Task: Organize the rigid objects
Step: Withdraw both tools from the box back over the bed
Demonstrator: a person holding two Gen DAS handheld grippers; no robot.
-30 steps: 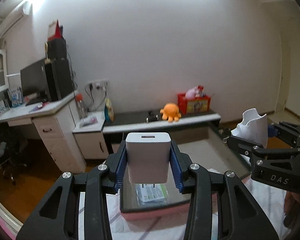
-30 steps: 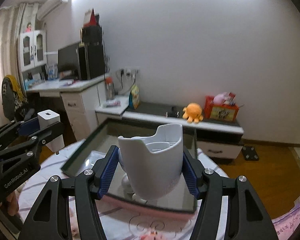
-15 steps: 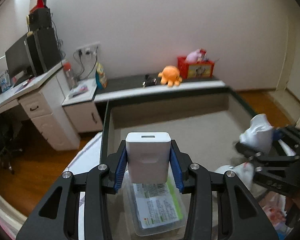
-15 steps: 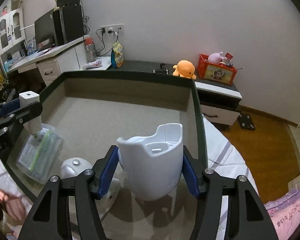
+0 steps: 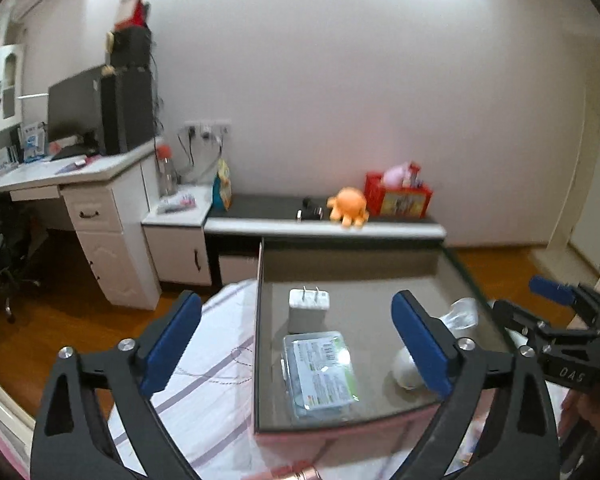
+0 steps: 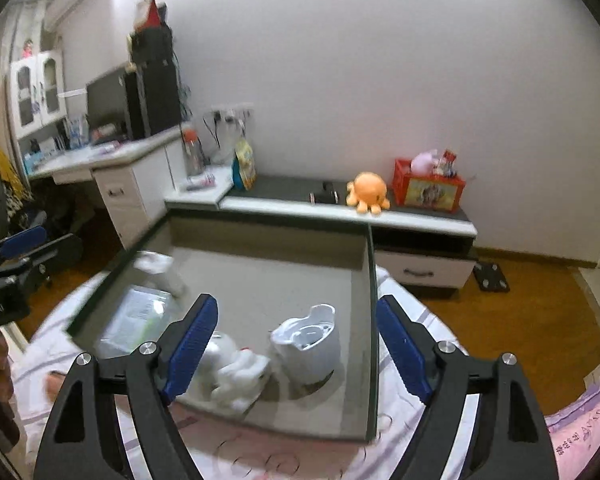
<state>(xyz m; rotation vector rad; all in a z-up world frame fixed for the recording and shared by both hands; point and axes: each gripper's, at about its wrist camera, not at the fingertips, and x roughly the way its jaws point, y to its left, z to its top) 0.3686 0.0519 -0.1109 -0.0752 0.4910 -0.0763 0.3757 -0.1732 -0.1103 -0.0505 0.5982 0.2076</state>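
Both grippers opening w/ nothing held; charger [image 5: 309,309] & cup [image 6: 309,344] in tray [image 6: 370,276], charger blurred in right view

On the black body of the right gripper [image 5: 556,320], seen at the right edge of the left wrist view, the letters "DAS" stand in light print; if more letters come before them, they are hidden. On the black body of the left gripper [image 6: 10,256], at the left edge of the right wrist view, a light word is cut off by the picture border and blurred; only an ending like "obot.AI" can be guessed. The clear plastic box [image 5: 320,372] in the tray carries a white and green label with small print and a barcode, too small to read. The purple cloth [image 6: 580,432] at the lower right has printed letters, not legible.
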